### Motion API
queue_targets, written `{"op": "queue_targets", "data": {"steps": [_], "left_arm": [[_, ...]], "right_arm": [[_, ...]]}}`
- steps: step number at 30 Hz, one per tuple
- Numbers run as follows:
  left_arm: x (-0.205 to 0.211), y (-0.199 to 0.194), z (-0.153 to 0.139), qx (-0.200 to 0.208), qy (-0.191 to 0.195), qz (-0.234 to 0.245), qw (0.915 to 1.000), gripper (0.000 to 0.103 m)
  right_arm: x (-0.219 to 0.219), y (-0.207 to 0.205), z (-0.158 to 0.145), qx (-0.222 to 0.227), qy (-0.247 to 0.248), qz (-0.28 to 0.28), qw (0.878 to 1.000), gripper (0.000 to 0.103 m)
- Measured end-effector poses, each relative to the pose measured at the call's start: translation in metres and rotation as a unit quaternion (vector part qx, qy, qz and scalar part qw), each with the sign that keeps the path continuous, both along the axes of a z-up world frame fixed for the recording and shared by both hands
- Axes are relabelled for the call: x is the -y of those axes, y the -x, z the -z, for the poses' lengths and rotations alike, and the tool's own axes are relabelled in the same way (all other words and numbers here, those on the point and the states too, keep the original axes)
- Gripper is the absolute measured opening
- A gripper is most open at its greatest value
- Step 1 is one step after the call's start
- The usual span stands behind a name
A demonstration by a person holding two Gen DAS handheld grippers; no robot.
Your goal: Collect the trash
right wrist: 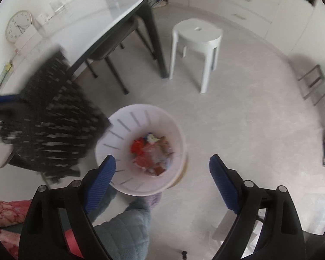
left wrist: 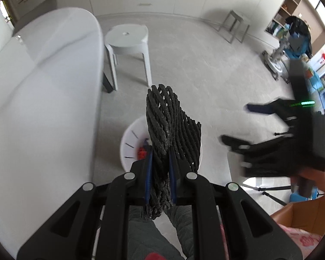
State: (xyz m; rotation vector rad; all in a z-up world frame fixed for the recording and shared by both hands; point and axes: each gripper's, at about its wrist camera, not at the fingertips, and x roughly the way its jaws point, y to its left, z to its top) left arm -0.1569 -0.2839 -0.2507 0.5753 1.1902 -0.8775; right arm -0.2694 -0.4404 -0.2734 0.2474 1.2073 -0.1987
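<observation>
The left tongs (left wrist: 160, 162) were clamped on a black foam net (left wrist: 171, 127), by which the white bin (left wrist: 130, 143) was half hidden. In the right view, red trash (right wrist: 150, 155) was seen inside the bin, above which the right tongs (right wrist: 162, 169) were spread wide and empty.

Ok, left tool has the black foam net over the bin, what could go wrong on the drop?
1. The black foam net hangs only partly over the white bin; released here, it might catch the rim and land on the floor.
2. The net is wide and springy, so it may rest on top of the trash rather than drop in.
3. The right tool, open and empty, is close by and could snag the net.
</observation>
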Motion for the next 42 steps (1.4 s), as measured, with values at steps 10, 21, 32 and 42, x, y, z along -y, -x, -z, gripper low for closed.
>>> {"op": "queue_targets", "data": {"steps": [10, 21, 32, 42], "left_arm": [[0.021, 0.002, 0.121, -0.049, -0.079, -0.034, 0.9951, 0.064], [0.02, 0.006, 0.125, -0.079, -0.086, -0.036, 0.9925, 0.086], [-0.01, -0.007, -0.035, 0.011, 0.036, -0.044, 0.9983, 0.095], [-0.1, -0.041, -0.118, 0.091, 0.049, -0.16, 0.9817, 0.095]], "right_arm": [[0.02, 0.028, 0.0, -0.018, -0.005, 0.024, 1.0, 0.09], [0.023, 0.013, -0.004, -0.011, -0.012, 0.015, 1.0, 0.09], [0.034, -0.023, -0.085, 0.044, 0.04, 0.001, 0.998, 0.09], [-0.039, -0.095, -0.128, 0.1, 0.012, -0.103, 0.99, 0.09]]}}
